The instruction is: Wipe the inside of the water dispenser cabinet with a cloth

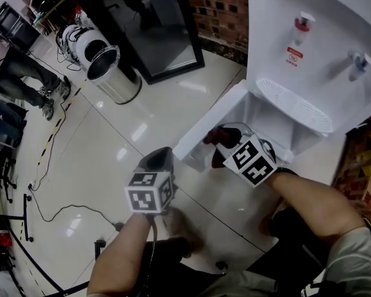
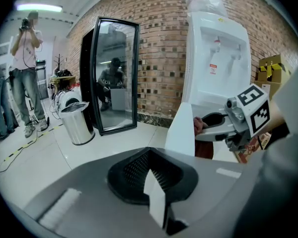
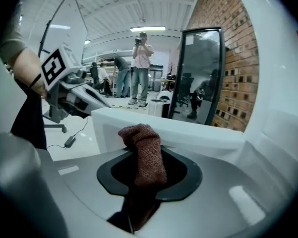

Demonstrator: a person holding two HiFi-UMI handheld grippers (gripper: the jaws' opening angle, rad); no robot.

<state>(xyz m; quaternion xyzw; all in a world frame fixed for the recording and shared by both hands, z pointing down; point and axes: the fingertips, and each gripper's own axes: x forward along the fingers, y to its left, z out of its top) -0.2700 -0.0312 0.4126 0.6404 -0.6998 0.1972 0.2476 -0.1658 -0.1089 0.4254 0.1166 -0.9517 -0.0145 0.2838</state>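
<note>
- The water dispenser [image 1: 309,54] stood at the upper right of the head view, with its lower cabinet door [image 1: 207,122] swung open toward the centre of the frame.
- The right gripper [image 1: 221,142] sat at the cabinet's open mouth, just right of the door's edge in the head view. Its marker cube lay just right of centre.
- In the right gripper view, its jaws were clamped narrowly on a reddish-brown cloth [image 3: 145,150]. The cloth stood up between them at mid-frame, in front of the white door panel.
- The left gripper [image 1: 159,156] was at lower centre of the head view, just left of the door's lower corner and apart from it.
- In the left gripper view, its jaws were fully together with nothing between them.
- A steel trash bin [image 1: 111,73] stood on the glossy tiled floor [image 1: 130,135] at upper left.
- A black-framed mirror [image 1: 157,23] leaned against the brick wall [image 1: 216,8] at top centre.
- A person holding up a camera [image 3: 141,66] stood in the background of the right gripper view.
</note>
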